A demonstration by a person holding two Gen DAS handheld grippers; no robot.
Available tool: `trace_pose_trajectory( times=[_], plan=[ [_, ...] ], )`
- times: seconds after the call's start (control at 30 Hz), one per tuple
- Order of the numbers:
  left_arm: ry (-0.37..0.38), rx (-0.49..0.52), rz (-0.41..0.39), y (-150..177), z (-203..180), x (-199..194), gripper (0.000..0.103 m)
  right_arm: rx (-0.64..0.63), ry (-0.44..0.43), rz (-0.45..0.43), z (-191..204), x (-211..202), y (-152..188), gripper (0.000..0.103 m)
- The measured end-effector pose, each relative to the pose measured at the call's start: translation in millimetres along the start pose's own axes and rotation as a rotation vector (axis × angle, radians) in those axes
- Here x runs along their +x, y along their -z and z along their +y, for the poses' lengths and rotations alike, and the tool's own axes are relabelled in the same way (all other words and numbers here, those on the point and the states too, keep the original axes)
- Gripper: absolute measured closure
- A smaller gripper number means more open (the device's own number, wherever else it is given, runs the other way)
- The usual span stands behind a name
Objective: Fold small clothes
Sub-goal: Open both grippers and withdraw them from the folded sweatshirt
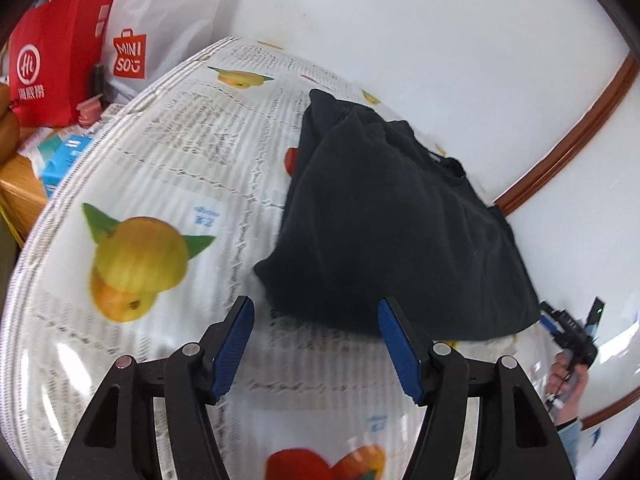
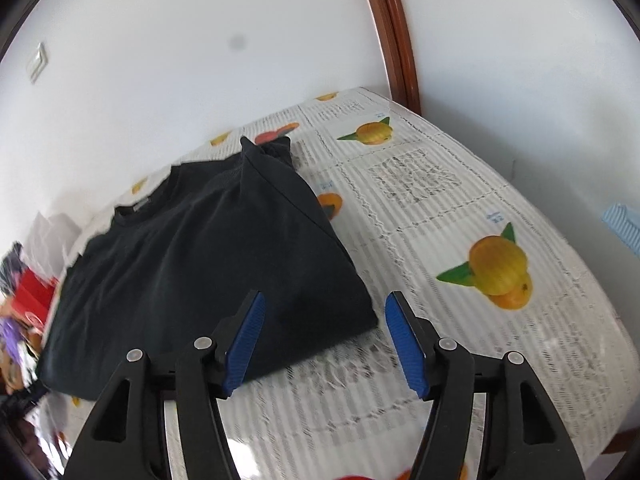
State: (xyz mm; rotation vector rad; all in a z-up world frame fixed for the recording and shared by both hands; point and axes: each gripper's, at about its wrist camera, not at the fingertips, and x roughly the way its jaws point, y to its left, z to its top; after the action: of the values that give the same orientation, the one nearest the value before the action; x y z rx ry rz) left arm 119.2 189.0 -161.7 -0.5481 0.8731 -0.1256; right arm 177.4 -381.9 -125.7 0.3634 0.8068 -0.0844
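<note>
A dark navy T-shirt (image 1: 392,224) lies on the table, with its sides folded in over the body. The table carries a white cloth printed with fruit (image 1: 168,184). My left gripper (image 1: 316,308) hovers open at the shirt's near edge, and its blue pads touch no fabric. From the other side the same shirt (image 2: 192,264) shows its collar toward the wall. My right gripper (image 2: 326,300) stands open over the shirt's near right corner and grips nothing. A person's hand (image 1: 566,388) holding the right gripper shows at the right edge of the left wrist view.
A red shopping bag (image 1: 56,64), a white Miniso bag (image 1: 160,28) and a blue box (image 1: 66,160) crowd the far left end of the table. A white wall with a brown wooden frame (image 2: 396,36) runs close behind the shirt. Bare cloth (image 2: 460,216) spreads to the right.
</note>
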Motion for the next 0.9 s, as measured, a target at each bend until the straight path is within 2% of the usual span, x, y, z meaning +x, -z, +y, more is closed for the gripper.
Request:
trace_pose_trajectory(
  times=[0.1, 0.2, 0.23, 0.27, 0.33, 0.37, 0.4, 0.47, 0.5, 0.67, 0.8, 0.9],
  plan=[
    [0.016, -0.044, -0.010, -6.3, -2.8, 8.1, 0.041, -0.002, 0.029, 0.018, 3.1, 12.3, -4.9, 0.040],
    [-0.019, -0.065, -0.023, -11.2, -6.7, 14.9, 0.043, 0.013, 0.032, 0.037, 4.2, 25.4, -4.1, 0.040],
    [-0.039, -0.059, -0.027, -11.3, -8.9, 15.8, 0.044, 0.019, 0.034, 0.031, 4.5, 27.5, -2.7, 0.040],
    [-0.065, -0.050, -0.032, -11.9, -11.2, 17.4, 0.051, 0.017, 0.037, 0.021, 4.6, 27.6, -1.1, 0.041],
    [-0.109, -0.039, -0.035, -12.7, -12.2, 18.5, 0.064, -0.003, 0.039, 0.012, 7.8, 27.4, 2.8, 0.052],
    [-0.103, -0.043, -0.033, -14.0, -10.0, 18.2, 0.072, -0.015, 0.043, 0.008, 9.6, 27.1, 4.0, 0.062],
    [-0.090, -0.055, -0.043, -15.4, -6.7, 15.6, 0.078, -0.035, 0.049, 0.002, 12.2, 25.0, 6.1, 0.067],
    [-0.081, -0.062, -0.064, -18.5, -2.9, 10.7, 0.084, -0.075, 0.054, -0.004, 16.7, 21.1, 8.7, 0.078],
    [-0.082, -0.059, -0.069, -19.4, -1.5, 8.3, 0.085, -0.083, 0.043, -0.004, 17.2, 19.6, 9.6, 0.083],
    [-0.106, -0.057, -0.067, -22.2, 6.3, 4.7, 0.085, -0.085, -0.021, 0.020, 18.1, 13.3, 15.7, 0.084],
    [-0.113, -0.031, -0.052, -20.1, 6.4, 4.8, 0.082, -0.117, -0.021, 0.029, 13.7, 6.3, 19.6, 0.082],
    [-0.137, -0.003, -0.046, -17.3, 3.1, 2.6, 0.076, -0.113, 0.020, 0.057, 8.2, 3.9, 16.4, 0.079]
  ],
)
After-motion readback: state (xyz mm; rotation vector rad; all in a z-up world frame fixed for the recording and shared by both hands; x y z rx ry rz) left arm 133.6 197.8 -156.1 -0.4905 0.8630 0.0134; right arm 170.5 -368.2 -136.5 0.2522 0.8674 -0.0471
